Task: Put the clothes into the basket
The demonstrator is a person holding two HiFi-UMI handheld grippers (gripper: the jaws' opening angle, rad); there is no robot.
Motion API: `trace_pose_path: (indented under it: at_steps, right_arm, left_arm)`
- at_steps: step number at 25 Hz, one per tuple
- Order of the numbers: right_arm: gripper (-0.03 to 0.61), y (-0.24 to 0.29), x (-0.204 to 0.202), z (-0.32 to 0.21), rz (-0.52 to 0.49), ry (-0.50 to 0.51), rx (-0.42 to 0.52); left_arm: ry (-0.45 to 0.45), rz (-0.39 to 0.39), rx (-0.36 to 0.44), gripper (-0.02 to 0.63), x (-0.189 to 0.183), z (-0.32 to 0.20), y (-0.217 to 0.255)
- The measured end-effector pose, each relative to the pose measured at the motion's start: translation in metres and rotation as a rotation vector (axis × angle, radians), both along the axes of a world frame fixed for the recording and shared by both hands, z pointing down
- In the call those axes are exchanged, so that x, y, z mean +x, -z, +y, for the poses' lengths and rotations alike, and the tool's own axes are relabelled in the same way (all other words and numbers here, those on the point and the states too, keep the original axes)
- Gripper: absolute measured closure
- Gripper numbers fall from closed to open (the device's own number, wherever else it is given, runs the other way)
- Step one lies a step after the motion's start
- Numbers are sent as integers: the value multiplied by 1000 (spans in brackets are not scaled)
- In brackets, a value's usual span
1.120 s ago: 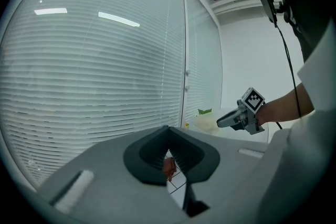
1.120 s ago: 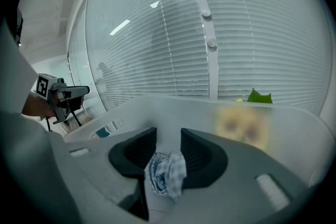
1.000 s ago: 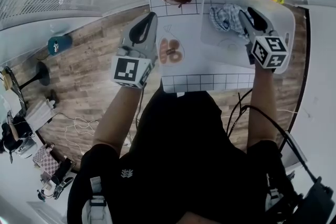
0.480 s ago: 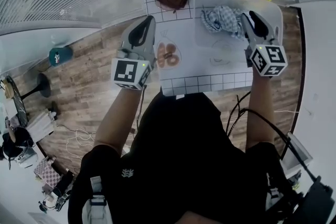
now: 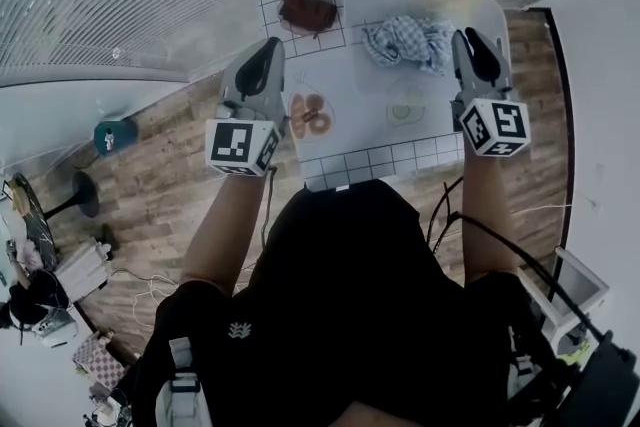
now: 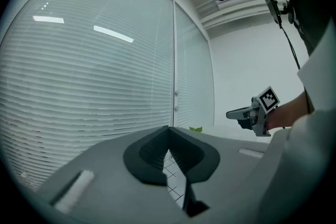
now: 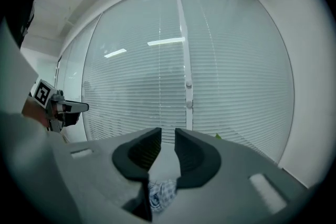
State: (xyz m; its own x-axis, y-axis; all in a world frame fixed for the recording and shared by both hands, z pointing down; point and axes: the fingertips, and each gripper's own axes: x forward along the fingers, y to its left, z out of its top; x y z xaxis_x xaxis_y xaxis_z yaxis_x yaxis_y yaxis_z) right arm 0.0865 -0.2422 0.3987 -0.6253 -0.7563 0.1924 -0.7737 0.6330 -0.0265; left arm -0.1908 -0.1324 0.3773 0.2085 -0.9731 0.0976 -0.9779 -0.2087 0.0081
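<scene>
**A:** Honestly, the drop looks done. The checked cloth [image 5: 408,42] lies inside the basket [image 5: 440,103], toward its far end. The right gripper [image 7: 168,132] hangs above the basket's right side. Its jaws have just been closing down to a narrow slit with nothing between them; the cloth only shows below, through the gap.

**B:** Yep, and the left gripper [image 6: 169,127] is off to the basket's left, tips touching, holding nothing. What the operator should do now, I reckon, is pull the right one clear without dipping it, so no jaw snags the fabric. Then check that no corner hangs over the rim.

**A:** And the brown bundle [image 5: 307,10] just left of the basket's far corner? Can't tell if it's a garment. If it is, the left one is nearer, and it should spread its jaws wide before going down on it.
</scene>
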Motion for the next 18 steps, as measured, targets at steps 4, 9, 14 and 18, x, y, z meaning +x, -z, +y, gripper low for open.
trace_pose_path:
  at_steps: [4, 9, 14, 18]
  right_arm:
    - [494, 5, 8, 11, -15, -17, 2]
    - [575, 10, 21, 22, -19, -41, 22]
    - [577, 2, 33, 34, -11, -67, -7]
    - [577, 1, 34, 40, -4, -67, -9]
  left_arm:
    - [-12, -1, 7, 607, 6, 5, 6]
    - [-15, -10, 26, 607, 9, 13, 15]
    - [-23, -18, 44, 607, 14, 22, 22]
    - [-25, -21, 46, 607, 13, 24, 25]
